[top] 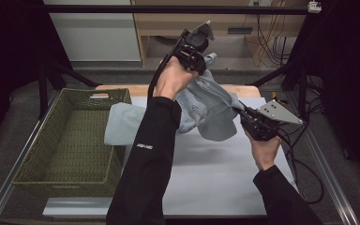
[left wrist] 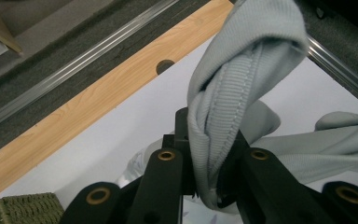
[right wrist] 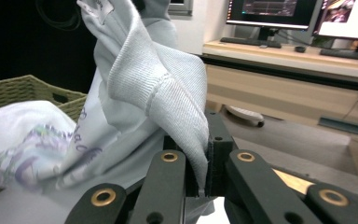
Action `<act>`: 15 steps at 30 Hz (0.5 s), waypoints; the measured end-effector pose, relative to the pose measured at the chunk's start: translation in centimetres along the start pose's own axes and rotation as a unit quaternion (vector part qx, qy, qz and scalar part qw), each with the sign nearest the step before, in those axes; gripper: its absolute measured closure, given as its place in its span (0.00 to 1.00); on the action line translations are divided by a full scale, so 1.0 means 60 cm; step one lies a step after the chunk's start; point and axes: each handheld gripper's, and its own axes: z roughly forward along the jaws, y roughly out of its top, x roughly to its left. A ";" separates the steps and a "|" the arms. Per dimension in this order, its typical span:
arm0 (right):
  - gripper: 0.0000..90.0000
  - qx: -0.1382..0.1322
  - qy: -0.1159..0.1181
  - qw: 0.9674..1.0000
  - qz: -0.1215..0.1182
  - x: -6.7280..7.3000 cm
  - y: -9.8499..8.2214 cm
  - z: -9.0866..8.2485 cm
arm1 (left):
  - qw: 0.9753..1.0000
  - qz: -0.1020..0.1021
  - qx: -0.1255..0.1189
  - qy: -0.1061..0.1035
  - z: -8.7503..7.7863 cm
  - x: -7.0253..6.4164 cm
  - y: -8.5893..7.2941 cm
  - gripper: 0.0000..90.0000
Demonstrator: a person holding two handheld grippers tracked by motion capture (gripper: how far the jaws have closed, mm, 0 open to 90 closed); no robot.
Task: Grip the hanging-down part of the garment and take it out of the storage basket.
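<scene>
Grey garment hangs clamped between left tongs and right tongs, trailing onto the woven basket.

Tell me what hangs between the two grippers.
In the high view, a pale grey garment spans from the raised left gripper down to the right gripper; each grips a bunched edge of it.

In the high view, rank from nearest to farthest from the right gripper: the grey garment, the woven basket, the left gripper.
1. Grey garment: clamped in the right gripper.
2. Left gripper: raised, up and to the left, also gripping the garment.
3. Woven basket: far left of the table.
</scene>
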 end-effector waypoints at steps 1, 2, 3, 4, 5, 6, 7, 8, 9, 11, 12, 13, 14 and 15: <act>0.98 -0.004 -0.009 1.000 -0.008 -0.001 0.004 -0.003 | 1.000 -0.004 -0.005 -0.001 0.000 -0.001 0.000 0.91; 0.98 -0.007 -0.013 1.000 -0.009 -0.002 0.007 -0.005 | 1.000 -0.004 -0.004 -0.001 -0.001 0.000 0.000 0.91; 0.98 -0.007 -0.013 1.000 -0.009 -0.002 0.007 -0.005 | 1.000 -0.005 -0.005 -0.002 -0.001 0.000 -0.001 0.91; 0.98 -0.010 -0.019 1.000 -0.002 -0.002 0.015 -0.007 | 1.000 -0.004 -0.005 -0.001 -0.002 0.001 0.000 0.91; 0.98 -0.010 -0.019 1.000 -0.002 -0.002 0.015 -0.007 | 1.000 -0.004 -0.005 0.000 -0.001 0.000 0.000 0.91; 0.98 -0.011 -0.011 1.000 -0.003 -0.001 0.020 -0.007 | 1.000 -0.004 -0.005 0.002 -0.001 -0.001 0.000 0.91; 0.97 -0.016 -0.008 1.000 -0.004 0.002 0.019 -0.006 | 1.000 -0.004 -0.005 0.002 -0.001 -0.001 0.000 0.91; 0.97 -0.017 0.002 1.000 -0.006 0.004 0.017 -0.005 | 1.000 -0.004 -0.005 0.003 -0.003 0.000 -0.001 0.91; 0.97 -0.017 0.002 1.000 -0.006 0.004 0.017 -0.005 | 1.000 -0.004 -0.005 0.003 -0.003 0.000 -0.001 0.91; 0.90 -0.008 0.021 1.000 -0.003 0.007 0.008 -0.002 | 1.000 -0.002 -0.004 0.004 -0.006 0.002 -0.002 0.91; 0.67 -0.006 0.047 0.999 0.010 0.009 -0.004 0.001 | 1.000 -0.004 -0.005 0.007 -0.006 0.002 -0.002 0.91; 0.56 -0.004 0.053 0.998 0.018 0.013 -0.010 0.002 | 1.000 -0.007 -0.007 0.005 -0.008 0.005 -0.004 0.91; 0.51 -0.006 0.053 0.998 0.013 0.016 -0.016 -0.001 | 1.000 -0.007 -0.007 0.005 -0.008 0.005 -0.004 0.91; 0.51 -0.006 0.053 0.998 0.013 0.016 -0.016 -0.001 | 1.000 -0.009 -0.010 0.006 -0.008 0.005 -0.004 0.91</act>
